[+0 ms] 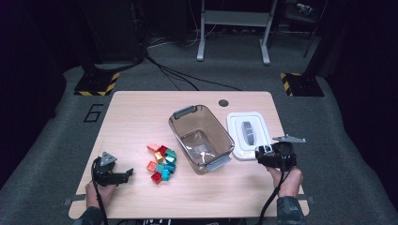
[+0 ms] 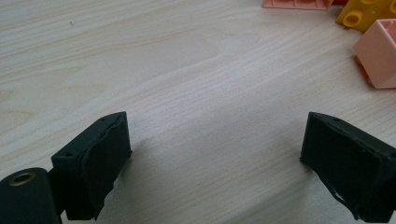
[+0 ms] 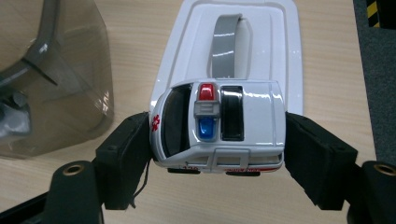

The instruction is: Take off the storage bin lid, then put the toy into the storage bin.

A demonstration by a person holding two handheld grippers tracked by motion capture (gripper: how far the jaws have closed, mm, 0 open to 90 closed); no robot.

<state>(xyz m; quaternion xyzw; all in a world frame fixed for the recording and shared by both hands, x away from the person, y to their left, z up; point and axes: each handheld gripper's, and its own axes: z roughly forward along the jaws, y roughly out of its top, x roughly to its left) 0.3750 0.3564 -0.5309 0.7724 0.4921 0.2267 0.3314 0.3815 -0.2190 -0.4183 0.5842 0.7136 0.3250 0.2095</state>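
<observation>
My right gripper hangs over the near edge of a white lid, at the table's right side. It is shut on a white toy ambulance with red and blue roof lights; the black pads press on both its sides. The toy is lifted above the lid. My left gripper rests low at the table's front left, open, with bare wood between its jaws. A heap of several coloured bricks lies just to its right; a pink brick and a yellow one lie beyond its jaws.
A clear grey bin with grey handles stands in the middle of the wooden table, between the bricks and the lid. Its wall is close to the left of my right gripper. Cables and a stand's legs are on the floor behind.
</observation>
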